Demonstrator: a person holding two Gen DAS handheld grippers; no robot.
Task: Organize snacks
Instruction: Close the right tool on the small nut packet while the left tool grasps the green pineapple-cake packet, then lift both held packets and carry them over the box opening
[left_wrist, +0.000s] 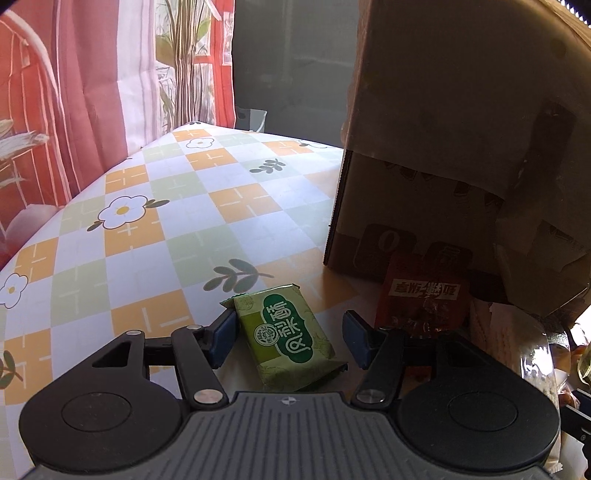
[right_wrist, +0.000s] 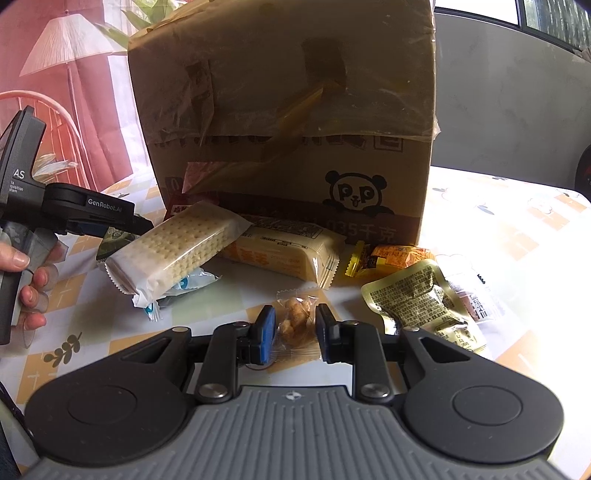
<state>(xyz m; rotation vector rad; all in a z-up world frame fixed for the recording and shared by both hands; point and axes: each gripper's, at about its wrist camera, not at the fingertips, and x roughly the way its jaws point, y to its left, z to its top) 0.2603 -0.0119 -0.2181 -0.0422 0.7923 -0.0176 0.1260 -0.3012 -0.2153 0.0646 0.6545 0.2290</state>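
A green wrapped pastry (left_wrist: 291, 339) lies on the checked tablecloth (left_wrist: 177, 229), between the jaws of my left gripper (left_wrist: 290, 336). The left pad sits at its corner, and a gap shows on the right, so the gripper is open. In the right wrist view my right gripper (right_wrist: 295, 332) is shut on a small clear packet of nut pieces (right_wrist: 295, 315) resting on the table. That view also shows the left gripper (right_wrist: 122, 223), held by a hand (right_wrist: 26, 280), above the green pastry (right_wrist: 110, 242).
A tall cardboard box (right_wrist: 288, 110) stands behind the snacks. A cracker pack (right_wrist: 173, 251), a yellow-white pack (right_wrist: 288, 254), an orange pack (right_wrist: 391, 256) and a gold pouch (right_wrist: 424, 302) lie before it. A red pack (left_wrist: 424, 299) leans by the box (left_wrist: 443, 147).
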